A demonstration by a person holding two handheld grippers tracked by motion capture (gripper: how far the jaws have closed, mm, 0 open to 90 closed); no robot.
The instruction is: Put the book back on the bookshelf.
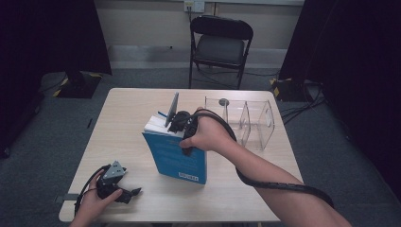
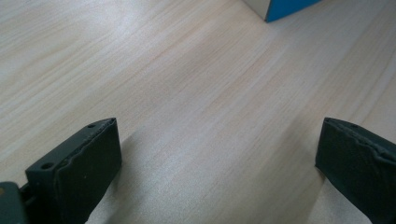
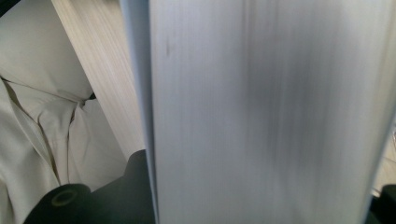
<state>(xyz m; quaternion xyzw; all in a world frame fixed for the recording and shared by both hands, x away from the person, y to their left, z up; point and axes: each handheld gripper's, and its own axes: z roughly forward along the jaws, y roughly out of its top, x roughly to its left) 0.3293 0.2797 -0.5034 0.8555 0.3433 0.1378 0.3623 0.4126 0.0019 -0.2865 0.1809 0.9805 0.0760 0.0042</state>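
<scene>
A thick blue-covered book (image 1: 182, 158) stands tilted on its lower edge in the middle of the wooden table (image 1: 127, 109). My right gripper (image 1: 177, 122) is shut on its top edge, near the white page block. In the right gripper view the pale page edges (image 3: 261, 112) loom very close between the jaws. My left gripper (image 1: 135, 193) rests low at the table's front left, held in a hand, well apart from the book. Its jaws stand wide open over bare wood (image 2: 219, 140), and a blue corner of the book (image 2: 289, 7) shows far ahead.
A clear plastic divider box (image 1: 250, 120) stands on the table just right of the book, behind my right hand. A black folding chair (image 1: 220, 45) sits beyond the far edge. Cables trail from both grippers. A white shirt (image 3: 32, 140) shows beside the book.
</scene>
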